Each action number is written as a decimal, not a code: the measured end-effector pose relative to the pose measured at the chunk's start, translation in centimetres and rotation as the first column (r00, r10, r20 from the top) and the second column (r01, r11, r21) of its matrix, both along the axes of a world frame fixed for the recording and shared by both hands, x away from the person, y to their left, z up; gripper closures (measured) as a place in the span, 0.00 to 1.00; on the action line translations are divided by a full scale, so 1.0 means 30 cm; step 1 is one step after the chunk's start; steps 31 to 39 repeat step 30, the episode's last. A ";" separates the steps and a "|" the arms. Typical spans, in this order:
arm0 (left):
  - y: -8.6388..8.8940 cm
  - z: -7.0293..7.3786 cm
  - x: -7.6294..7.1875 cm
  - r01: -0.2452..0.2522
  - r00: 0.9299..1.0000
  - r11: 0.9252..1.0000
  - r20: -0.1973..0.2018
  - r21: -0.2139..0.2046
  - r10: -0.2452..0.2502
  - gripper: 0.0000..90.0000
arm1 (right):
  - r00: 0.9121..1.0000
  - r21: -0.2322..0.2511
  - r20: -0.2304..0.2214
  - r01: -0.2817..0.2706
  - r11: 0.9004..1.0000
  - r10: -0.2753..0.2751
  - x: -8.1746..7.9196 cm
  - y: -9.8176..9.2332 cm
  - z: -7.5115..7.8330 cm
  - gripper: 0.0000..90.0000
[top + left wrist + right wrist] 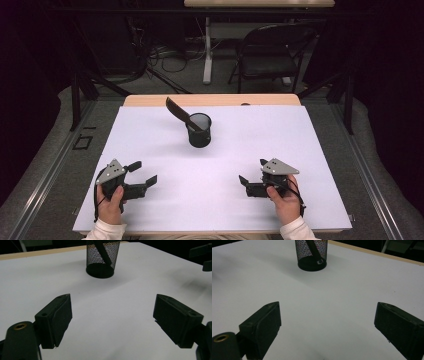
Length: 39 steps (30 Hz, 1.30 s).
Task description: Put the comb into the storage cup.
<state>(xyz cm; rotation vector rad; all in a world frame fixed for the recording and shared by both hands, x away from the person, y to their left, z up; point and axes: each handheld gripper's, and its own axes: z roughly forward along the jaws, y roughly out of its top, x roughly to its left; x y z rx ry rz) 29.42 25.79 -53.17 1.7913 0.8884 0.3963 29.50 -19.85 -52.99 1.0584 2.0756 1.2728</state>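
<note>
From the high view, a black mesh pen cup stands upright on the white table cover, past the middle toward the far edge. A dark flat tool, perhaps a spatula or knife, leans inside it, its upper end tipped out over the rim to the far left. The left gripper sits near the near left of the cover and the right gripper near the near right, each in a hand, both well apart from the cup and holding nothing. Judging by this, the tool already rests in the cup and the hands are clear of it; whether anything is left to do cannot be told. There is wide bare cover on every side of the cup. The wooden table edge runs just behind it, so the far side has the least room.

In the left gripper view, the jaws are spread wide with only white cover between them. The mesh cup stands far ahead, slightly left of centre, the tool's shaft slanting behind the mesh. Part of the other gripper shows at the far right edge.

In the right gripper view, the jaws likewise stand wide apart and empty. The cup is far ahead, the tool's lower end resting at its base, and the wooden edge passes behind to the right.
</note>
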 end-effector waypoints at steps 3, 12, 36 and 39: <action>0.001 -0.002 0.001 -0.007 1.000 1.000 -0.004 0.005 0.007 0.18 | 1.000 -0.003 -0.001 0.003 1.000 -0.003 0.001 -0.004 -0.002 0.08; 0.005 -0.007 0.007 -0.009 1.000 1.000 -0.006 0.008 0.009 0.18 | 1.000 -0.007 -0.003 0.009 1.000 -0.009 0.003 -0.006 -0.008 0.08; 0.007 -0.008 0.013 -0.014 1.000 1.000 -0.007 0.000 0.014 0.18 | 1.000 -0.013 -0.013 0.020 1.000 -0.020 0.005 -0.019 -0.015 0.08; 0.007 -0.008 0.013 -0.014 1.000 1.000 -0.007 0.000 0.014 0.18 | 1.000 -0.013 -0.013 0.020 1.000 -0.020 0.005 -0.019 -0.015 0.08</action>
